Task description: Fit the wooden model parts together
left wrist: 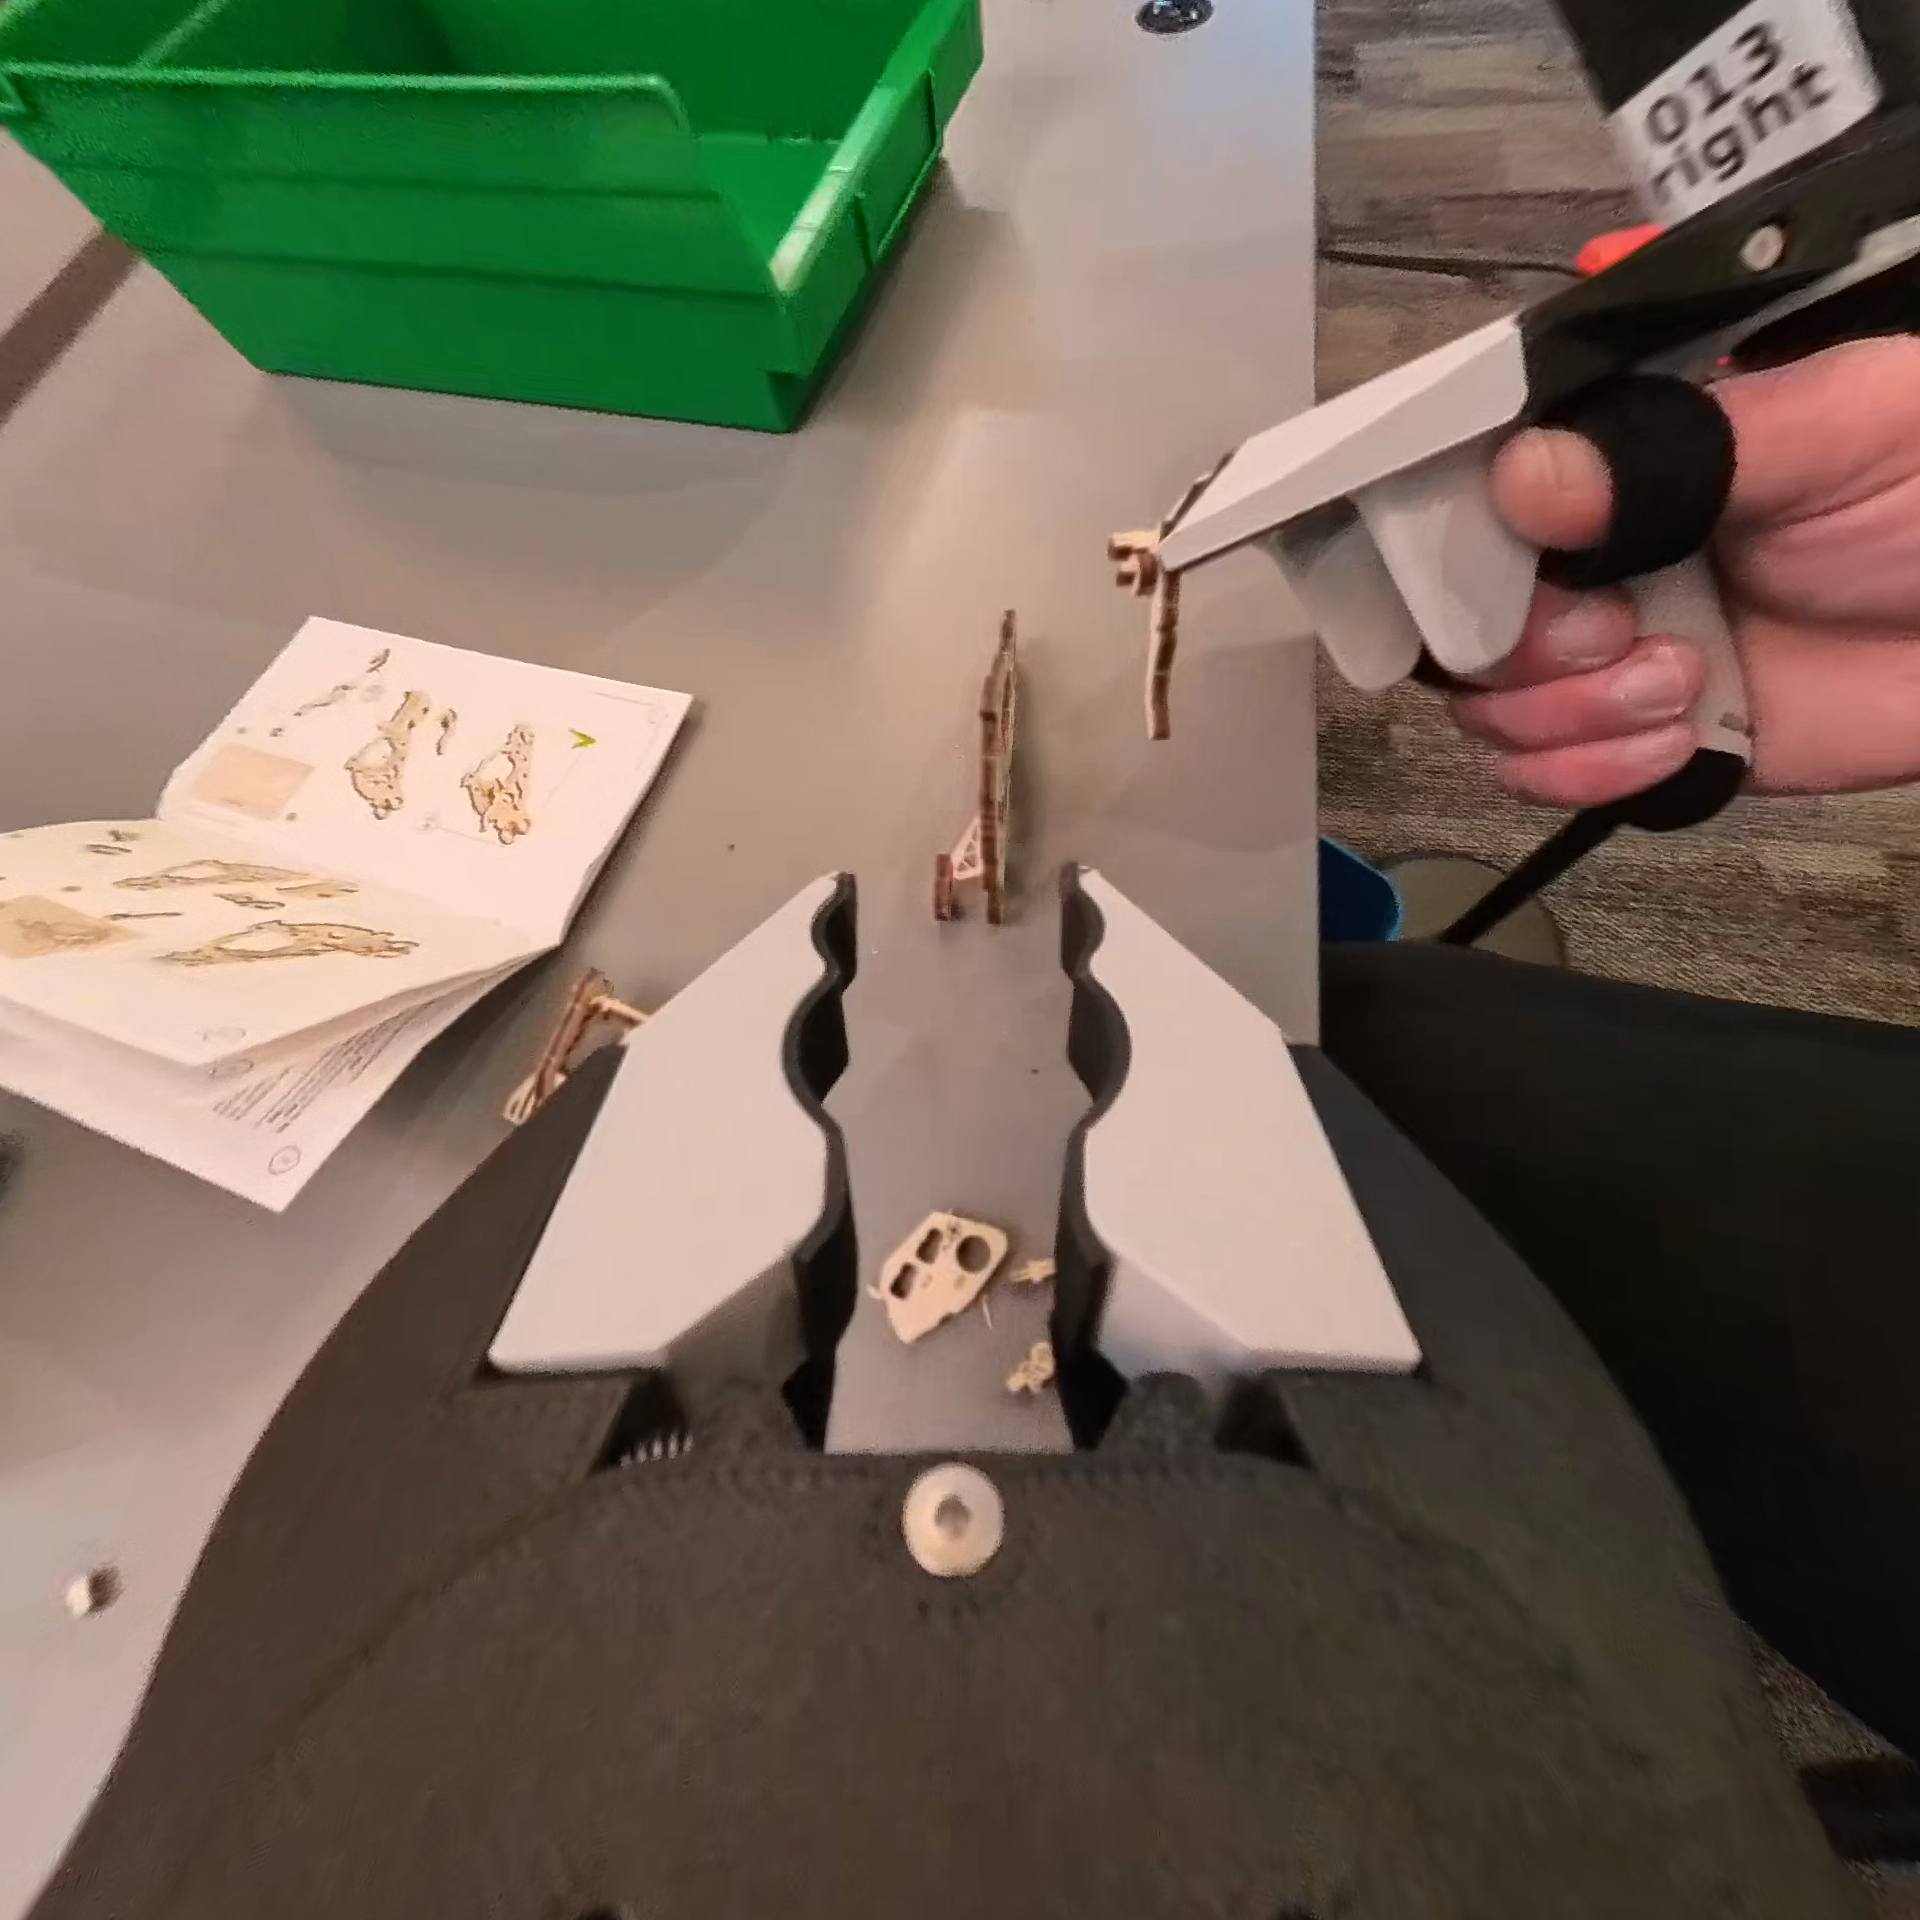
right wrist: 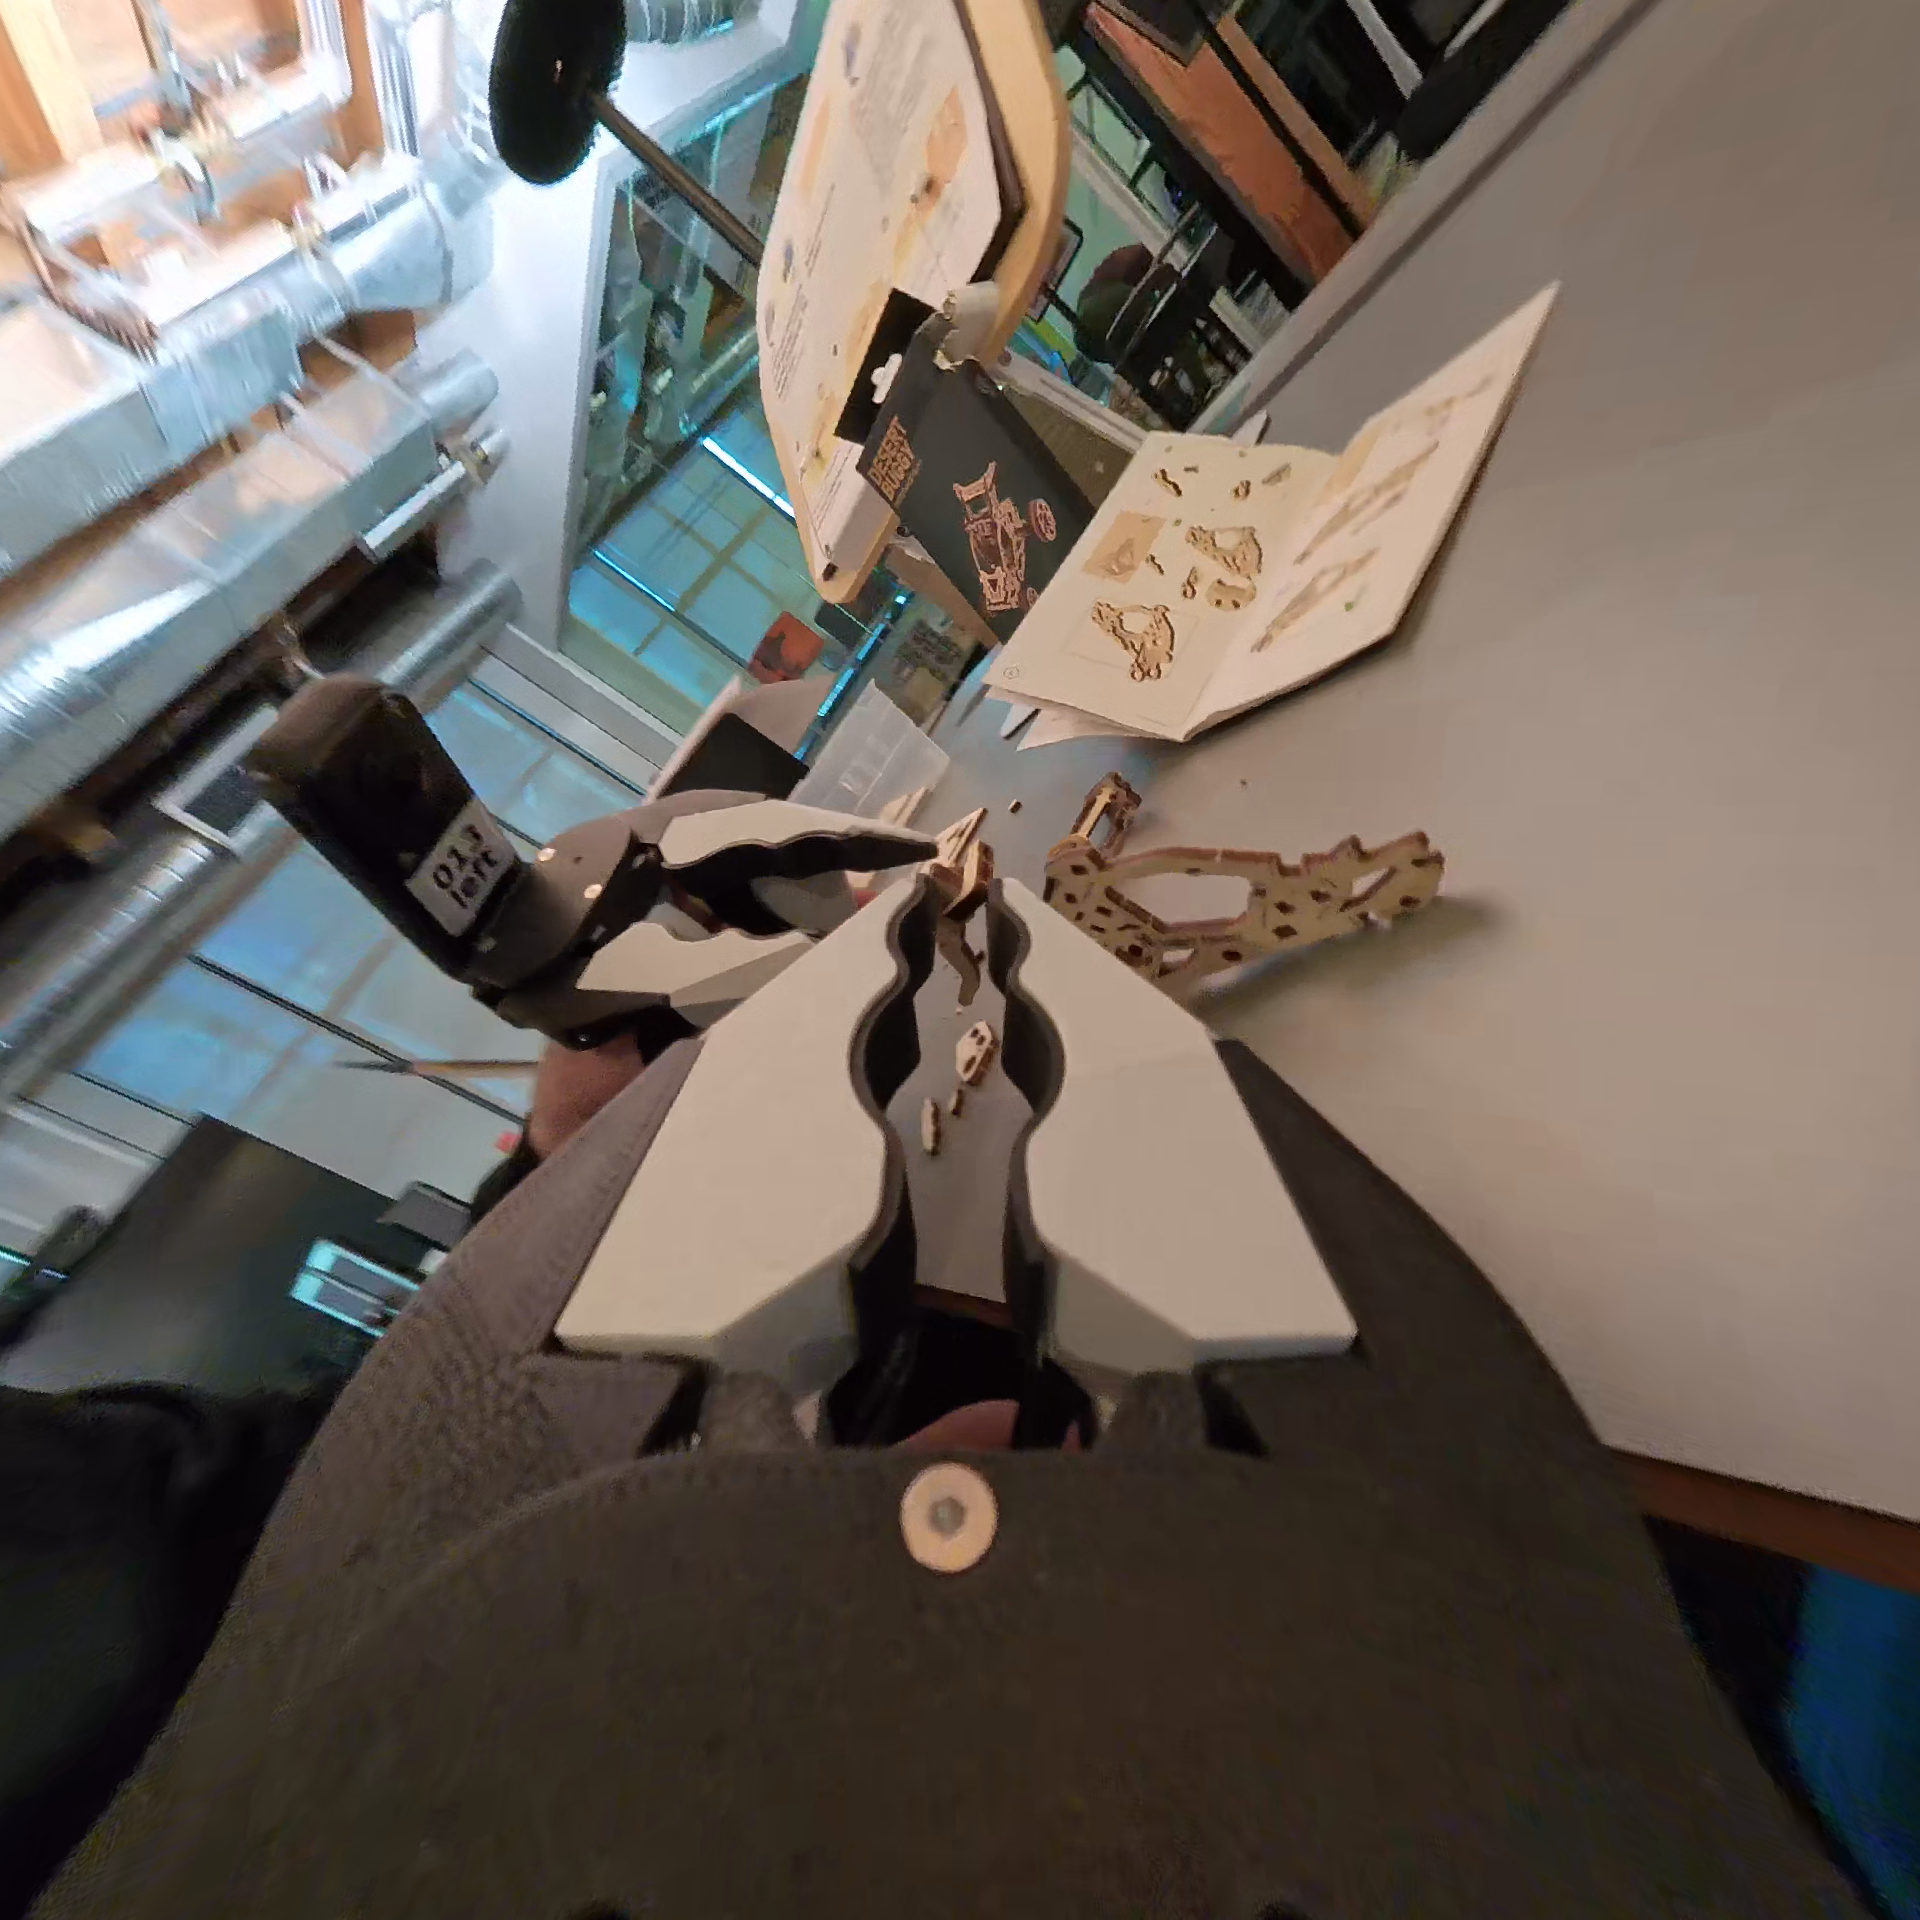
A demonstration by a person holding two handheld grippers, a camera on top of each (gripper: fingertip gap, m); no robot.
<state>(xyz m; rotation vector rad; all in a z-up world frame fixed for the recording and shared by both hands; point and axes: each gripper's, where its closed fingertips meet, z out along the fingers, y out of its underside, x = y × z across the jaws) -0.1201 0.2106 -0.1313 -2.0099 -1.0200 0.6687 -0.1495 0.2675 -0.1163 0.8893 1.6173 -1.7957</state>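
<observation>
My left gripper (left wrist: 958, 883) is open and holds nothing. A flat wooden frame (left wrist: 995, 769) stands on edge on the grey table (left wrist: 727, 540) just ahead of its fingertips, and neither pad touches it. My right gripper (right wrist: 956, 899) is shut on a small wooden part (right wrist: 961, 904) that hangs down from its tips. In the left wrist view the right gripper (left wrist: 1169, 540) holds that part (left wrist: 1155, 634) in the air to the right of the frame. In the right wrist view the frame (right wrist: 1247, 904) stands just beyond my tips, and the left gripper's fingers (right wrist: 790, 842) are spread beside it.
A green bin (left wrist: 499, 187) stands at the far left. An open instruction booklet (left wrist: 312, 883) lies left of the frame. Small loose wooden pieces (left wrist: 940, 1283) lie between my left fingers, and another wooden piece (left wrist: 566, 1049) lies beside the left finger. The table edge (left wrist: 1314, 623) runs close on the right. Some 7 cm of space lies between my two pairs of fingers.
</observation>
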